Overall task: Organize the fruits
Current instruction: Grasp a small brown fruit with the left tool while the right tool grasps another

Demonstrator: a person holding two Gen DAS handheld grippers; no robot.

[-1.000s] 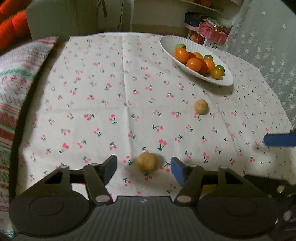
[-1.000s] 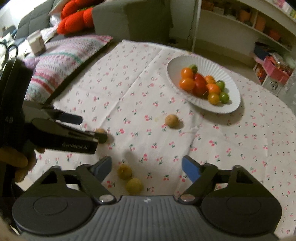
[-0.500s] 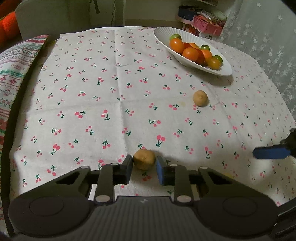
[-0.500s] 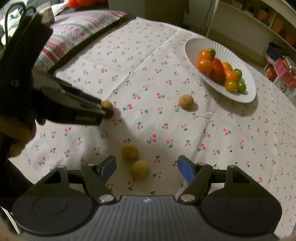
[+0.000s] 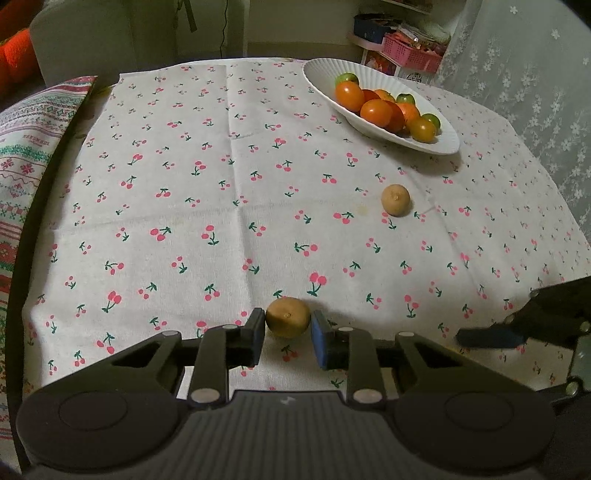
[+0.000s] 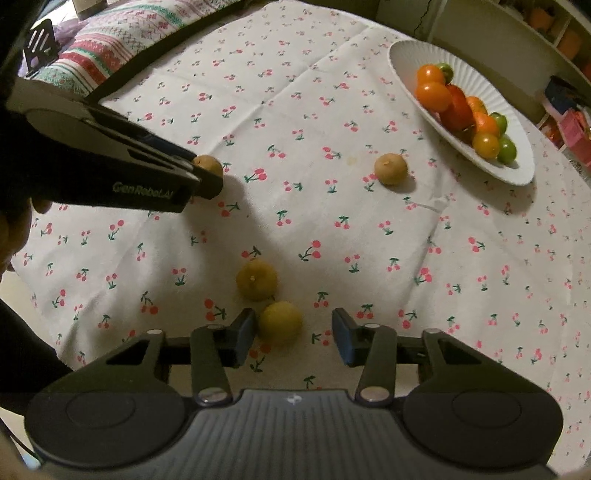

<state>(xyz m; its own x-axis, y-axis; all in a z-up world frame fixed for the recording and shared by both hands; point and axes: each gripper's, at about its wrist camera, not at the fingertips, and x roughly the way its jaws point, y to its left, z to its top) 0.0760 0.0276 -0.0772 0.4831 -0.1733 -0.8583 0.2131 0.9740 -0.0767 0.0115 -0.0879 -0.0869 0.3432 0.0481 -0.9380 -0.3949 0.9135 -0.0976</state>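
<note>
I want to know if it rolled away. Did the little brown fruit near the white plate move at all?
No. The brown fruit sits in the same spot below the white plate, beside the same crease in the cherry tablecloth, as earlier.

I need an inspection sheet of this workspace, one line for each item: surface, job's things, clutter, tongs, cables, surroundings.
Surface: cherry-print tablecloth, creased.
Job's things: white plate holding orange, red and green fruits; four small brownish fruits on the cloth: gripped fruit, lone fruit beside the plate, near fruit and second fruit close together.
Clutter: nothing seen.
Tongs: left tongs shut on the gripped fruit; right tongs open, jaws just been closing, the near fruit between them against one pad only.
Cables: thin dark cord on the far wall.
Surroundings: striped cushion, pink basket, lace curtain.
</note>
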